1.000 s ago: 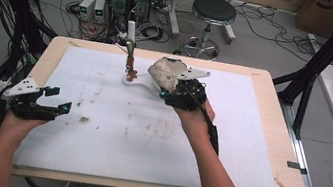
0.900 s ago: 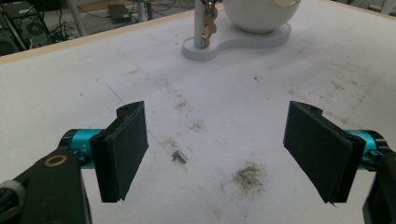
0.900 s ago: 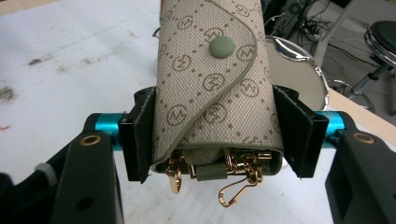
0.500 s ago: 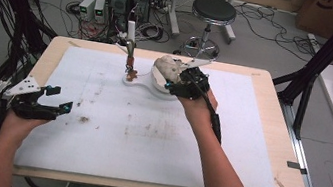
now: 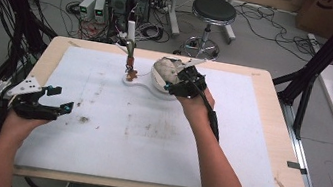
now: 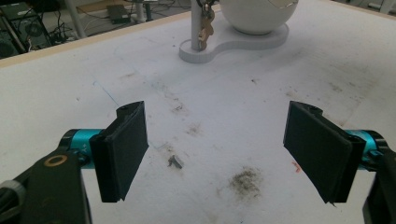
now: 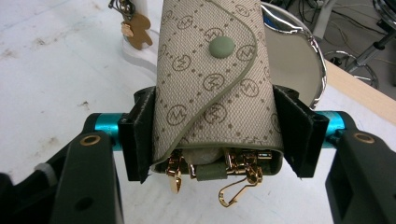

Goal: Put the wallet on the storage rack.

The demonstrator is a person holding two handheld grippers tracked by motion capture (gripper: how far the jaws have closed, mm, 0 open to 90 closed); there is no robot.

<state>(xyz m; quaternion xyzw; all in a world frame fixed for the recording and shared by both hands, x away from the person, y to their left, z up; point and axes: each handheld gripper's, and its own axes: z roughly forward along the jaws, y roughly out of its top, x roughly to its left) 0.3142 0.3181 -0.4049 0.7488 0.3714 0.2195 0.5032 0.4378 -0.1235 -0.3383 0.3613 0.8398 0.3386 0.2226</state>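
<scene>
Carrying the monogrammed key pouch [image 7: 212, 84] farther across the white mat [image 5: 147, 136], the right gripper [image 5: 180, 81] now hangs over the bowl [image 5: 160, 75] on the white stand [image 5: 135, 84], so I'd guess a drop-off comes next. Its 2 jaws clamp the pouch's sides, clasps dangling beneath. The left gripper [image 5: 58, 97] rests spread wide, holding nothing.

The key pouch [image 7: 212, 84] is beige with a brown monogram pattern, olive-green trim and a green snap button. Its clasps [image 7: 238, 184] are gold. The table cover [image 5: 150, 121] is white with brownish smudges.
</scene>
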